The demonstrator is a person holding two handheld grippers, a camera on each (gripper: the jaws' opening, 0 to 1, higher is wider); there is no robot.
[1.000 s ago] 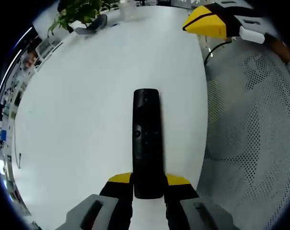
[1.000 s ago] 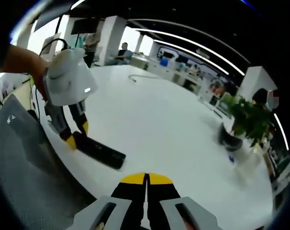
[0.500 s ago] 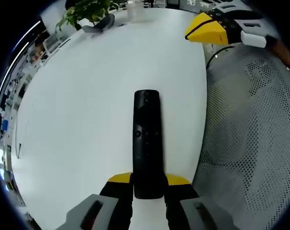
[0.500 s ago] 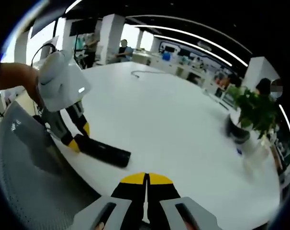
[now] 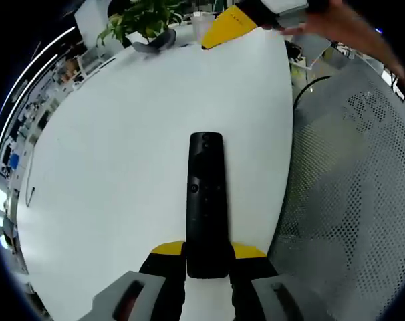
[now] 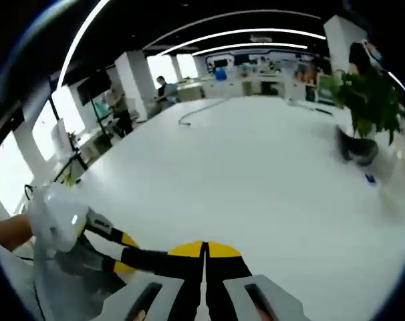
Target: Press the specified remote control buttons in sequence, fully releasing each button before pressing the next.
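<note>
In the left gripper view, the left gripper [image 5: 207, 257] rises from the bottom edge, its yellow-tipped jaws clamped on the near end of a long black remote control [image 5: 206, 200]. The remote lies flat on a broad white counter [image 5: 109, 167] and points straight away from the camera, its small buttons facing up. It sits close to the counter's right edge. Beyond that edge is a grey perforated mesh surface [image 5: 349, 200] — what it belongs to cannot be told.

Farther off in the same view, at the top, the right gripper [image 5: 224, 28] reaches in with its yellow tip over the far part of the counter, well apart from the remote, with a person's hand [image 5: 336, 27] behind it. A potted green plant [image 5: 144, 19] stands at the counter's far end, beside a clear cup [image 5: 201, 23].

In the right gripper view, the right gripper's own jaws sit pressed together at the bottom, holding nothing. Just to their left the left gripper appears again — yellow tips on the remote's end, a white housing behind. The white counter stretches away to the plant at the right, and a thin cable [image 6: 202, 110] lies on its far part.
</note>
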